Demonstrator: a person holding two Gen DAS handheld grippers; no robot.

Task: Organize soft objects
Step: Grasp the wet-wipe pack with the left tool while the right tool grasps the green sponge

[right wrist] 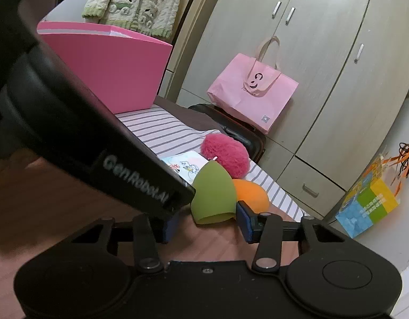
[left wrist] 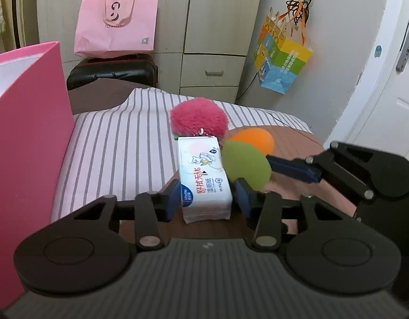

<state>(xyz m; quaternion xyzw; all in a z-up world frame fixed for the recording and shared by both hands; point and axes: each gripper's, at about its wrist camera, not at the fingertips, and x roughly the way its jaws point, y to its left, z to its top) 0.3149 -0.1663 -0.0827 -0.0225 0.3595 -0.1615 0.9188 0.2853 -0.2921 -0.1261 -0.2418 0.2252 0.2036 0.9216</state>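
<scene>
A white wet-wipe pack [left wrist: 204, 183] lies on the brown table, and my left gripper [left wrist: 207, 199] is shut on its near end, blue pads against both sides. To its right stands a green egg-shaped sponge [left wrist: 245, 164] [right wrist: 212, 194]. It sits between the pads of my right gripper [right wrist: 207, 222], whose jaws are open: the right pad is at its edge and a gap shows on the left. An orange sponge [left wrist: 255, 139] [right wrist: 251, 192] and a fluffy pink ball [left wrist: 197, 118] [right wrist: 225, 156] lie just behind. The left tool's black housing [right wrist: 111, 146] hides the right gripper's left finger.
A tall pink box [left wrist: 26, 133] [right wrist: 111, 74] stands on the striped cloth [left wrist: 119, 146] at the left. Behind the table are a black suitcase [left wrist: 111, 71] with a pink bag [left wrist: 116, 24] on it, a wardrobe, a colourful hanging bag [left wrist: 281, 61] and a white door [left wrist: 390, 79].
</scene>
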